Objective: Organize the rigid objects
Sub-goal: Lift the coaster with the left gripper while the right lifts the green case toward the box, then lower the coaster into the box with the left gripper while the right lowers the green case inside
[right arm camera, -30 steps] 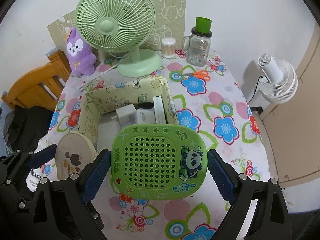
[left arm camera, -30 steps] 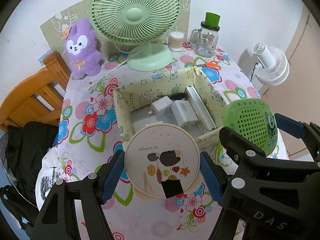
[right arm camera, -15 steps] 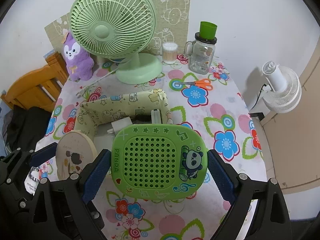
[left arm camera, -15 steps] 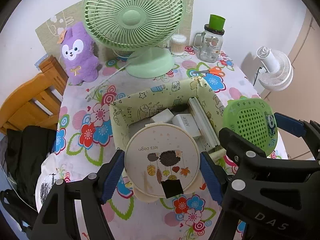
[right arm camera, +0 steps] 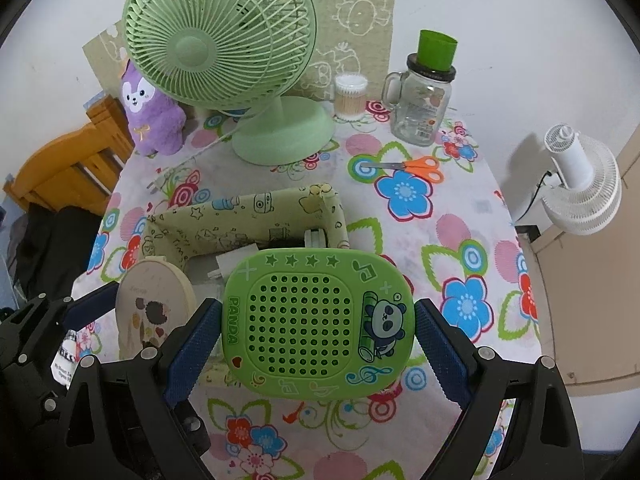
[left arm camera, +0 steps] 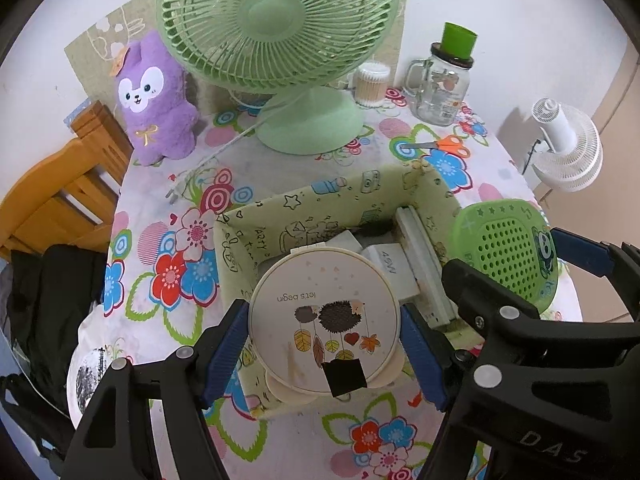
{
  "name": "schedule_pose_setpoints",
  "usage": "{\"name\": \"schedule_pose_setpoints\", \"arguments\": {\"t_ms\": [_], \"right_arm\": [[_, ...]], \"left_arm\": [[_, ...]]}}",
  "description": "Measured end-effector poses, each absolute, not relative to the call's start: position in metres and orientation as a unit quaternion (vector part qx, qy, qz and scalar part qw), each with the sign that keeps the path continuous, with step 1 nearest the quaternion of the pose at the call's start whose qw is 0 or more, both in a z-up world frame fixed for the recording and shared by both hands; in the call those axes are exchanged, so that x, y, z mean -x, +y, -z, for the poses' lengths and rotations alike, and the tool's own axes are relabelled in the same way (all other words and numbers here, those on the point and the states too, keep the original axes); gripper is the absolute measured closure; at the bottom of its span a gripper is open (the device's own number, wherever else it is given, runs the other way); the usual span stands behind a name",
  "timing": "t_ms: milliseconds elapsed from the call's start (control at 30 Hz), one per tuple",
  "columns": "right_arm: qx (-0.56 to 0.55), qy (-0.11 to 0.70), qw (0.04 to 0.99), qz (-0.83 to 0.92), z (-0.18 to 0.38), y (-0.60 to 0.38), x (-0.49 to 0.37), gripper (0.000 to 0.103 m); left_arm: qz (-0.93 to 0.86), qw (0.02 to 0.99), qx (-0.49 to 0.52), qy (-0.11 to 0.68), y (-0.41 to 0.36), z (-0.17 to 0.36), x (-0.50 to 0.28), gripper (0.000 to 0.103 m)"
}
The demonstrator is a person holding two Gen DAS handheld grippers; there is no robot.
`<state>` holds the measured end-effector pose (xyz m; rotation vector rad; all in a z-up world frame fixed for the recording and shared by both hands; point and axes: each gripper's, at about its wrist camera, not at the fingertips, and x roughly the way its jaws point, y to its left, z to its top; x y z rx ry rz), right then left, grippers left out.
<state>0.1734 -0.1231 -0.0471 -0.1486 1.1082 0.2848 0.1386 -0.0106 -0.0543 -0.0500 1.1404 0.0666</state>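
Note:
My left gripper (left arm camera: 324, 340) is shut on a round cream case (left arm camera: 324, 320) printed with hedgehogs, both blue pads against its rim. It hangs over the near part of a pale green patterned storage box (left arm camera: 332, 196). My right gripper (right arm camera: 318, 320) is shut on a green perforated panda case (right arm camera: 318, 320), held just right of the round case (right arm camera: 154, 312) and over the box's (right arm camera: 240, 212) near right corner. Inside the box lie white chargers (left arm camera: 384, 258) and a white flat bar (left arm camera: 424, 256).
A green desk fan (left arm camera: 276, 24), a purple plush (left arm camera: 154, 96), a cotton-swab tub (left arm camera: 372, 84), a glass jar mug (left arm camera: 442, 84) and orange scissors (left arm camera: 438, 145) stand behind the box on the flowered tablecloth (left arm camera: 160, 240). A wooden chair (left arm camera: 52, 196) is left, a white fan (left arm camera: 568, 152) right.
Both grippers have come back toward the table's near side with their cases, a little lower; the box and the fan sit higher and farther in both views.

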Motion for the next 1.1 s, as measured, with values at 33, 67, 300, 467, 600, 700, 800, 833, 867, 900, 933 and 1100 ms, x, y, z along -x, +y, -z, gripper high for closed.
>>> {"name": "schedule_pose_setpoints", "arguments": {"t_ms": [33, 67, 300, 467, 600, 700, 800, 833, 867, 900, 933, 1100], "right_arm": [[0.071, 0.525, 0.837, -0.136, 0.049, -0.122, -0.176, 0.008], [0.071, 0.526, 0.837, -0.137, 0.05, -0.121, -0.178, 0.008], [0.074, 0.534, 0.829, -0.147, 0.062, -0.111, -0.194, 0.008], [0.07, 0.542, 0.824, -0.15, 0.068, -0.104, -0.202, 0.008], [0.07, 0.546, 0.821, -0.152, 0.073, -0.101, -0.206, 0.008], [0.071, 0.549, 0.819, -0.152, 0.077, -0.099, -0.209, 0.008], [0.072, 0.551, 0.817, -0.152, 0.08, -0.098, -0.211, 0.008], [0.072, 0.552, 0.817, -0.152, 0.081, -0.097, -0.212, 0.008], [0.073, 0.552, 0.817, -0.152, 0.081, -0.096, -0.212, 0.008], [0.074, 0.553, 0.816, -0.152, 0.082, -0.096, -0.213, 0.008], [0.073, 0.554, 0.816, -0.151, 0.082, -0.095, -0.213, 0.008], [0.073, 0.555, 0.816, -0.144, 0.084, -0.095, -0.217, 0.008]], "left_arm": [[-0.033, 0.84, 0.025, 0.54, -0.01, 0.056, -0.14, 0.026], [-0.035, 0.839, 0.027, 0.542, -0.008, 0.058, -0.143, 0.027], [-0.046, 0.831, 0.032, 0.553, 0.0, 0.073, -0.158, 0.027], [-0.053, 0.826, 0.027, 0.561, 0.004, 0.083, -0.165, 0.027], [-0.052, 0.825, 0.029, 0.562, 0.006, 0.088, -0.17, 0.026], [-0.05, 0.825, 0.03, 0.563, 0.007, 0.09, -0.173, 0.026], [-0.047, 0.824, 0.04, 0.564, 0.01, 0.094, -0.176, 0.026], [-0.046, 0.824, 0.041, 0.563, 0.011, 0.095, -0.177, 0.026], [-0.046, 0.826, 0.039, 0.561, 0.01, 0.095, -0.178, 0.026], [-0.046, 0.826, 0.036, 0.56, 0.01, 0.096, -0.179, 0.026], [-0.045, 0.827, 0.034, 0.559, 0.009, 0.096, -0.179, 0.026], [-0.038, 0.829, 0.03, 0.557, 0.007, 0.099, -0.183, 0.026]]}}
